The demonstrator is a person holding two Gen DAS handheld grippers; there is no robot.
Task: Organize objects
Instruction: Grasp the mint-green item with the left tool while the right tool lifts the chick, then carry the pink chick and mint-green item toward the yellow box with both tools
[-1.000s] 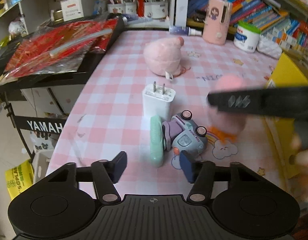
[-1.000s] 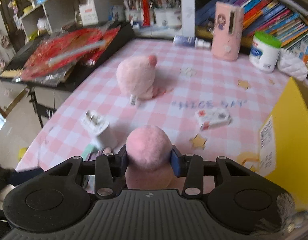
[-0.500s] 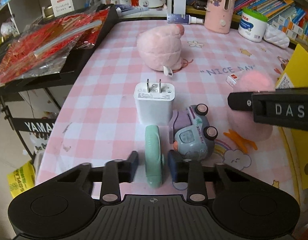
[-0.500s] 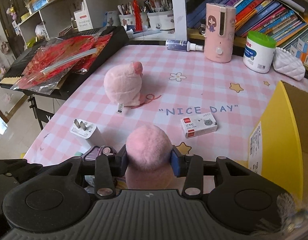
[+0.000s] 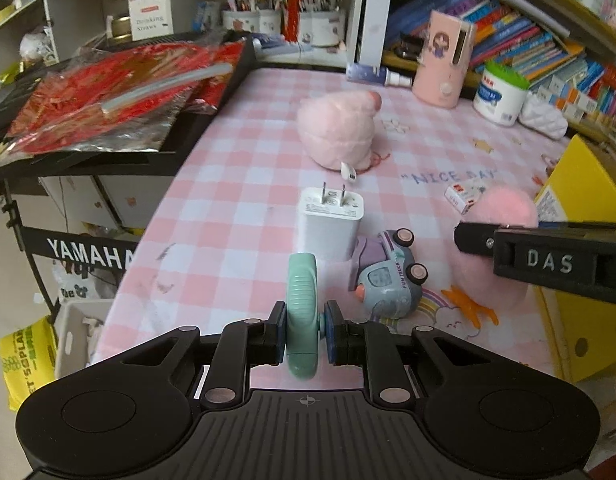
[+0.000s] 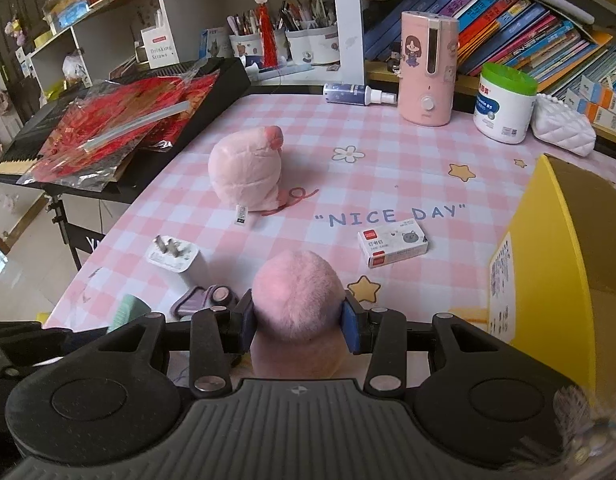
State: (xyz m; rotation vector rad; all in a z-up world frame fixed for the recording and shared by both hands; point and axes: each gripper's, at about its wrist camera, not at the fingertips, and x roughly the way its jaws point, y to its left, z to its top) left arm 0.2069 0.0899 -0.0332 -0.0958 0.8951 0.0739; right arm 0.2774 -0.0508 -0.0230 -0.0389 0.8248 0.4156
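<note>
The left gripper (image 5: 306, 330) has just closed its jaws on the flat mint-green ribbed plastic disc (image 5: 302, 312), which was lying free between them a second ago, so it looks ready to be lifted from the pink checked tablecloth (image 5: 236, 208). The right gripper (image 6: 299, 320) stays clamped on a fluffy pink plush ball (image 6: 298, 294). The yellow cardboard box (image 6: 547, 264) is cut off; its inside is hidden.

Yellow box (image 6: 563, 264) cut off rightward
</note>
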